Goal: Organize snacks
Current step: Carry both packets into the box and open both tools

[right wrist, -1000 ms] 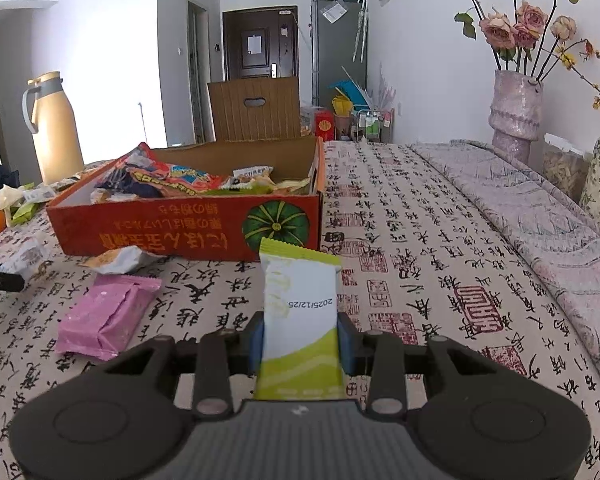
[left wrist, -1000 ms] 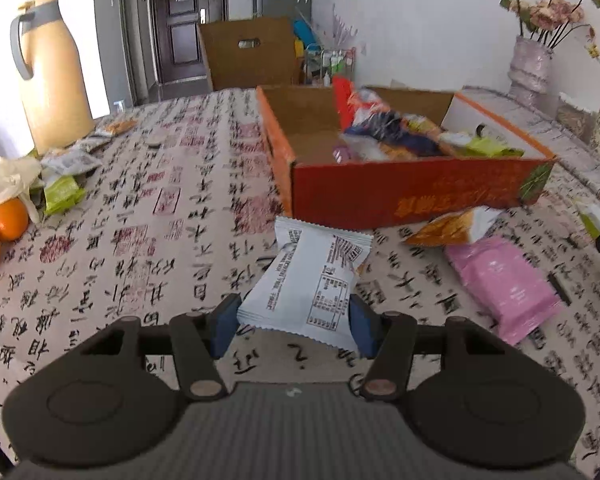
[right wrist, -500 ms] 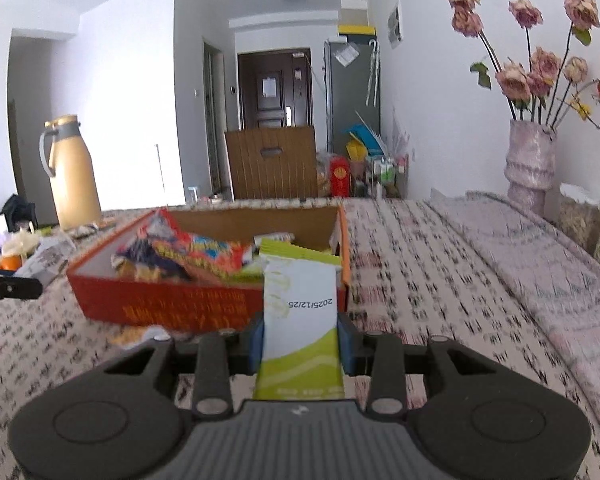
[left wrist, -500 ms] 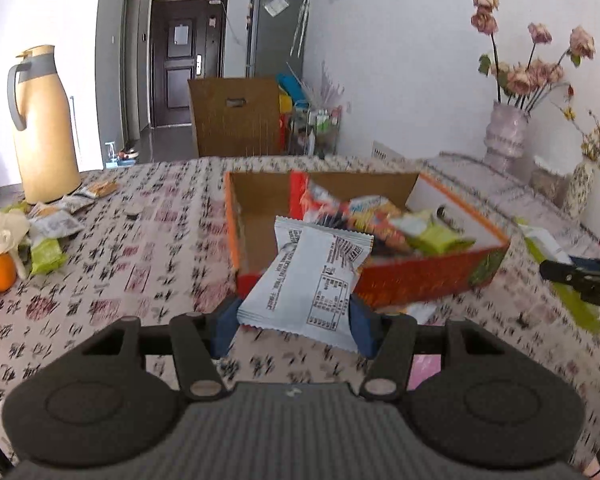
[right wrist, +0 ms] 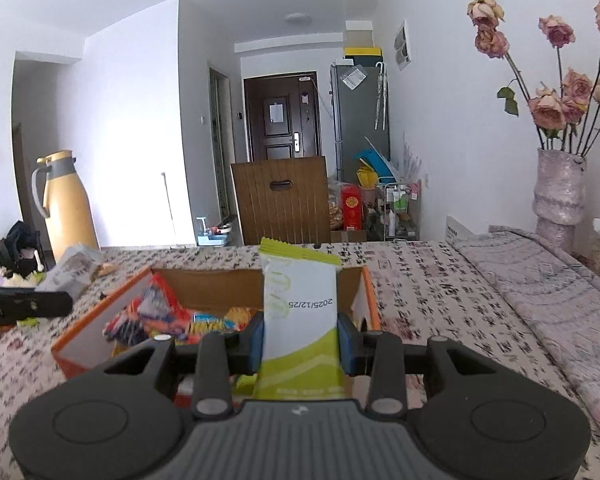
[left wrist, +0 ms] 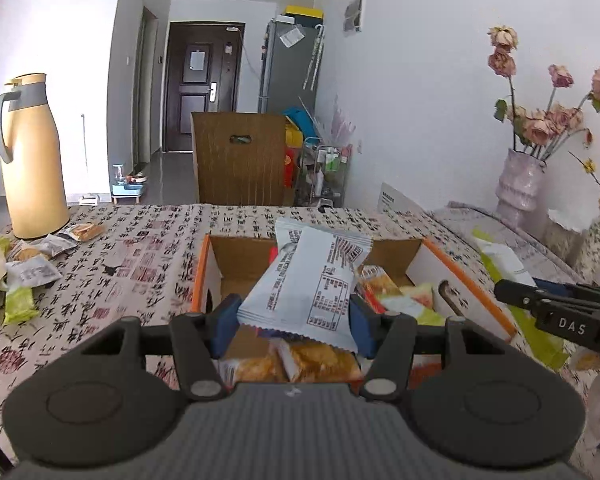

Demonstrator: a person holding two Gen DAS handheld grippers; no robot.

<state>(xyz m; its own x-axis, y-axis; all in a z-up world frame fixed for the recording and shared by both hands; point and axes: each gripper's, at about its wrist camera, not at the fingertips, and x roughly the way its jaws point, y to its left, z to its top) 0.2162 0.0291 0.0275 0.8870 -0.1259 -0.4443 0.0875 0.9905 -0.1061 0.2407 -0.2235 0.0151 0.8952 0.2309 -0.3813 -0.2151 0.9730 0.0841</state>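
On the left a yellow thermos jug [left wrist: 30, 156] stands on the patterned tablecloth [left wrist: 140, 248] with loose snack packets [left wrist: 32, 272] near it. The left gripper [left wrist: 294, 322] clamps a white snack packet [left wrist: 308, 284] above the orange cardboard box [left wrist: 472, 292]. The right gripper [right wrist: 300, 340] clamps a green-and-white snack packet [right wrist: 300, 312] upright over the box's right part. A flower vase [right wrist: 560, 196] stands far right
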